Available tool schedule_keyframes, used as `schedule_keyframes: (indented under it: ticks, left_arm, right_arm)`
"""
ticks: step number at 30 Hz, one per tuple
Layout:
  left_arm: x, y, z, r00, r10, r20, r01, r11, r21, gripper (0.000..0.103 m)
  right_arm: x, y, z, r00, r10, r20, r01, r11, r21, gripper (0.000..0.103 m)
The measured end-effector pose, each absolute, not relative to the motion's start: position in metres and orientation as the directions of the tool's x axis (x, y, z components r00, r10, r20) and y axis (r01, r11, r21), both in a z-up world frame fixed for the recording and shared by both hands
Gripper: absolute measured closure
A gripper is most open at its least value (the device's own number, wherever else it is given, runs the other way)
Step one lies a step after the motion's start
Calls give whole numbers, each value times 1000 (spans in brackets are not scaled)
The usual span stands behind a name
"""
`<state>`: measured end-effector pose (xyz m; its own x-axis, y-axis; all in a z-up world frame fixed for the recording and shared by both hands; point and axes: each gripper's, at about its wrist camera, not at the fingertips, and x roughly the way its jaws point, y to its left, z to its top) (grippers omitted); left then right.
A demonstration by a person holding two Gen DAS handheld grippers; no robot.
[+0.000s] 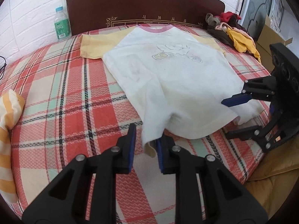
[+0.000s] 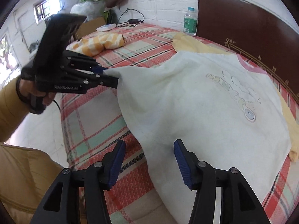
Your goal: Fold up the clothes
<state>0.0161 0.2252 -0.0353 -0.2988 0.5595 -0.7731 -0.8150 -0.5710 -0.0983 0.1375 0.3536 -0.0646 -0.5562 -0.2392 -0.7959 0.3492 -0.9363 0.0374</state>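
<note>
Left wrist view: the T-shirt (image 1: 168, 74) (white body, yellow sleeves, pink neckband) lies face up and mostly flat on the plaid-covered tabletop (image 1: 65, 93). Its collar is toward the far edge by the dark chair back (image 1: 145, 3) and its hem toward the near edge. The left hem corner is tented up off the cloth and sits between the jaws of the left gripper (image 1: 145, 130), touching the right-hand pad. A gap shows between the pads, and the right wrist view shows the fabric drawn up to them. I cannot tell whether the corner is truly clamped. Right gripper (image 2: 149, 142): jaws spread wide and holding nothing. They straddle the right hem corner, one finger above the fabric and one below the edge. Handling judgement: thin knit, light and limp, with no stiffness. It will sag, stretch and wrinkle if pulled from one point, and a shallow pinch could slip. It is best taken at both hem corners, through both layers, with the hem seam deep between the pads. Also on the tabletop are a water bottle (image 1: 61, 24) at the far left, a striped garment (image 1: 7, 112) at the left edge, and a pile of clothes (image 1: 229, 31) at the far right, all apart from the shirt.
</note>
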Motion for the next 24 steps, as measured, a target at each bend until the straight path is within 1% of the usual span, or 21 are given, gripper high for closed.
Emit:
schedule_keyframes:
  ticks: [3, 10, 15, 16, 17, 18, 19, 24]
  left_arm:
    - [17, 224, -31, -288, 577, -764, -813, -569, -123, 80]
    - [15, 225, -39, -276, 560, -782, -801, -583, -135, 80]
    - [18, 220, -42, -266, 567, -779, -799, -582, -151, 80]
    - [18, 220, -42, -265, 569, -778, -799, -582, -153, 80]
    - [18, 219, -42, -264, 571, -777, -799, -581, -156, 80]
    - [18, 218, -42, -262, 574, -775, -799, -580, -159, 80]
    - [18, 218, -41, -259, 580, -773, -799, -578, -166, 80]
    - [17, 209, -27, -225, 655, -721, -803, -544, -244, 80]
  right_arm:
    - [140, 338, -69, -563, -202, -801, 389, -920, -42, 48]
    - [122, 305, -68, -587, -231, -776, 450, -890, -75, 48]
    - [107, 287, -78, -599, -218, -771, 456, -884, -105, 49]
    - [105, 290, -77, -593, -237, -769, 449, -890, -72, 52]
    - [102, 293, -75, -588, -257, -767, 443, -896, -39, 66]
    - [100, 296, -73, -583, -277, -764, 435, -900, -6, 77]
    - [97, 299, -71, -578, -296, -760, 428, -904, 27, 92]
    - [85, 315, -61, -557, -395, -730, 386, -902, 194, 95]
